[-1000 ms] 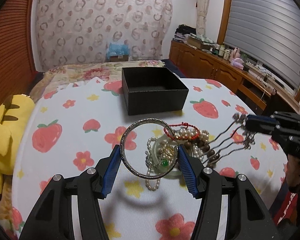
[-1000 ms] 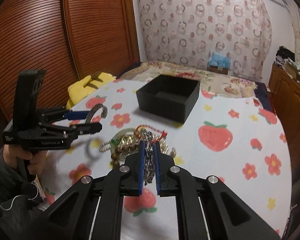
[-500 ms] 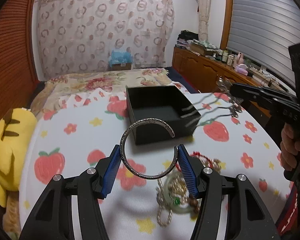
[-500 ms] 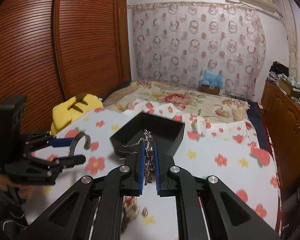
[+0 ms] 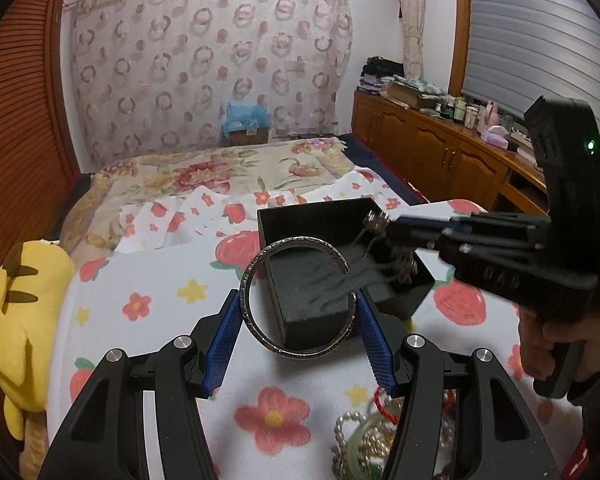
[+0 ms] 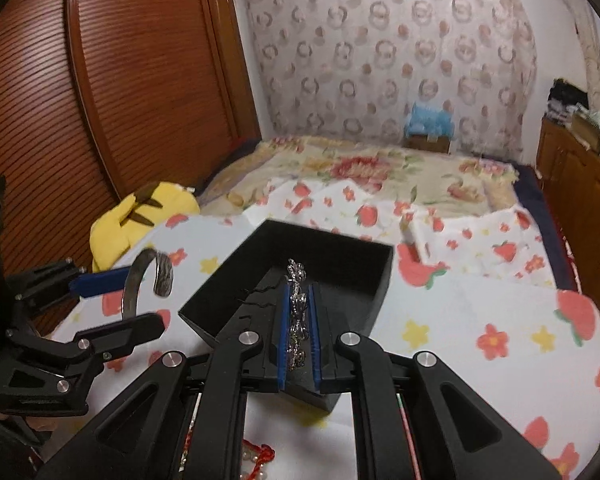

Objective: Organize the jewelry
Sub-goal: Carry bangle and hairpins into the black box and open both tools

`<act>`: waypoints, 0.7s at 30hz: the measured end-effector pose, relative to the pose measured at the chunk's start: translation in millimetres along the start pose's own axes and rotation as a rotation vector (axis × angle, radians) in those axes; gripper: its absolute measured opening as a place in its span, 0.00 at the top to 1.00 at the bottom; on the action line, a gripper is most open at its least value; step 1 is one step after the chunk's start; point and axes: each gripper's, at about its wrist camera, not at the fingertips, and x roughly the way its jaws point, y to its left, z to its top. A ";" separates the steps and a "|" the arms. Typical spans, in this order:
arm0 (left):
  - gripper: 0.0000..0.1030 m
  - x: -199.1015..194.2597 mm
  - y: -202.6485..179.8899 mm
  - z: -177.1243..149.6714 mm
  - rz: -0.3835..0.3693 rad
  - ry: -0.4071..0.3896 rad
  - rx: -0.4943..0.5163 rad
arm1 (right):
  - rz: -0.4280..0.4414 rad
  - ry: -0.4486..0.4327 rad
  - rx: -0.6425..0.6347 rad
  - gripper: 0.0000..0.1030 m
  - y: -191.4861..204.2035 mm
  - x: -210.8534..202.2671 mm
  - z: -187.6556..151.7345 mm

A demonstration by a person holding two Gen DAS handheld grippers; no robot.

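Left gripper (image 5: 296, 318): jaws about half spread, blue pads pressed against both sides of the silver bangle (image 5: 292, 292)
Silver bangle: an open cuff held upright between the left pads, gap at its upper right, raised off the cloth
Right gripper (image 6: 298, 322): jaws nearly closed, blue pads pinching the silver chain (image 6: 297, 312)
Silver chain: clamped between the right pads, a short bunch poking out past the fingertips, thin strands trailing to the left; blurred in the left wrist view
Black box (image 5: 342, 268): open, dark lining; straight ahead of the left gripper and just beyond the bangle; directly under and ahead of the right fingertips, so the chain hangs over its inside
Right hand (image 5: 556, 344): wrapped round the right gripper's handle, to the right of the left gripper
Jewelry pile (image 5: 364, 444): beads, pearls and a red cord on the cloth, below and behind the left gripper's right finger
Strawberry cloth (image 5: 148, 292): white, printed with fruit and flowers, beneath both grippers
Yellow plush (image 5: 16, 308): far to the left of the left gripper, at the cloth's edge
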 end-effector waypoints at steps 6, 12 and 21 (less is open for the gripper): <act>0.47 21.4 -7.4 10.0 0.010 0.029 0.014 | 0.009 0.004 0.019 0.84 -7.2 -0.4 -2.3; 0.47 41.6 -22.6 21.7 0.022 0.041 0.059 | -0.003 -0.029 0.036 0.83 -23.6 -25.0 -16.7; 0.46 73.4 -28.5 33.8 0.041 0.079 0.069 | -0.021 -0.060 0.018 0.83 -28.8 -51.8 -42.8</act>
